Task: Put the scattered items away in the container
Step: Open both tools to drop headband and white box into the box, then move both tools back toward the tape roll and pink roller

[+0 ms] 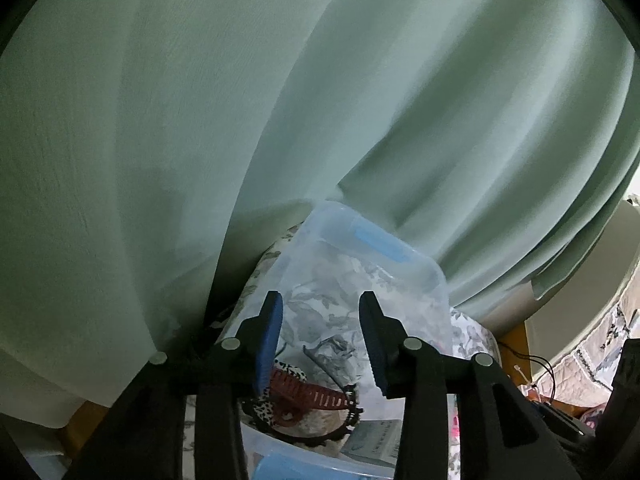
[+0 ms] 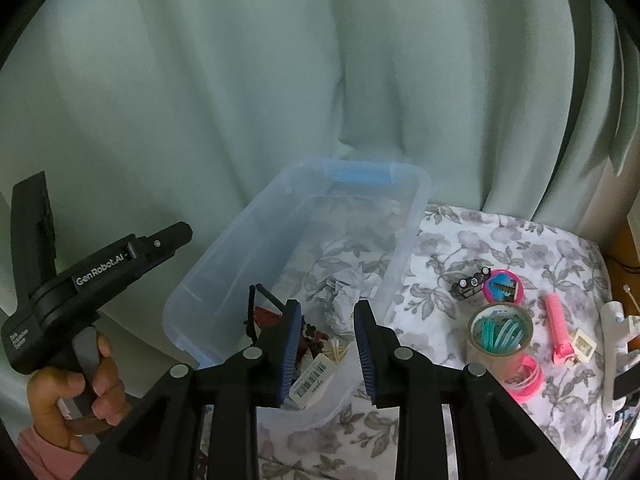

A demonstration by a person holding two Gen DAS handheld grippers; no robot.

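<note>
The left gripper (image 1: 320,344) is hovering over the near end of the clear plastic storage box (image 1: 400,264), jaws parted and gripping nothing; a red-brown toothed hair claw clip (image 1: 308,394) is lying in the box just below them. The right gripper (image 2: 326,348) is also holding nothing, jaws apart over the box's near corner. Still scattered on the floral cloth (image 2: 520,240), off to its right, is a pink hair roller (image 2: 558,326), long axis running away from the camera, nearer the right hand.

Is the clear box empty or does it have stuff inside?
Not empty. The clear box holds a red hair clip, crumpled paper and a barcoded packet near its front end.
</note>
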